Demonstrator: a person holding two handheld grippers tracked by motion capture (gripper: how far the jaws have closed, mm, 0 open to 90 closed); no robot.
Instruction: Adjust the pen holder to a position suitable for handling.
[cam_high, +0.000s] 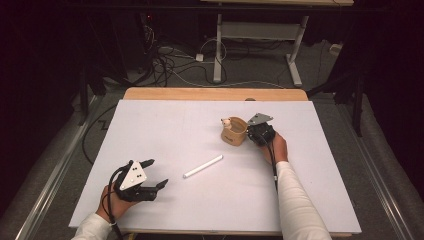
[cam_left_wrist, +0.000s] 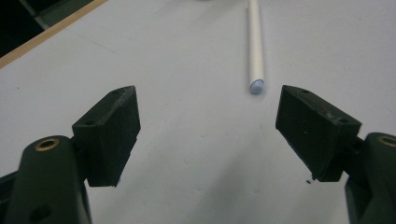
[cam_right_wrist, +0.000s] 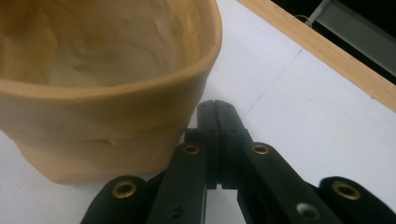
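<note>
The tan cup (cam_high: 234, 131) is sitting right of the middle of the high view, on the white table (cam_high: 165, 125). The right gripper (cam_right_wrist: 215, 108) is touching its side with jaws pressed together, holding nothing. At the lower left, the left gripper (cam_high: 157, 173) is resting with jaws wide apart, pointing at the white stick (cam_left_wrist: 255, 51) in the middle.
</note>
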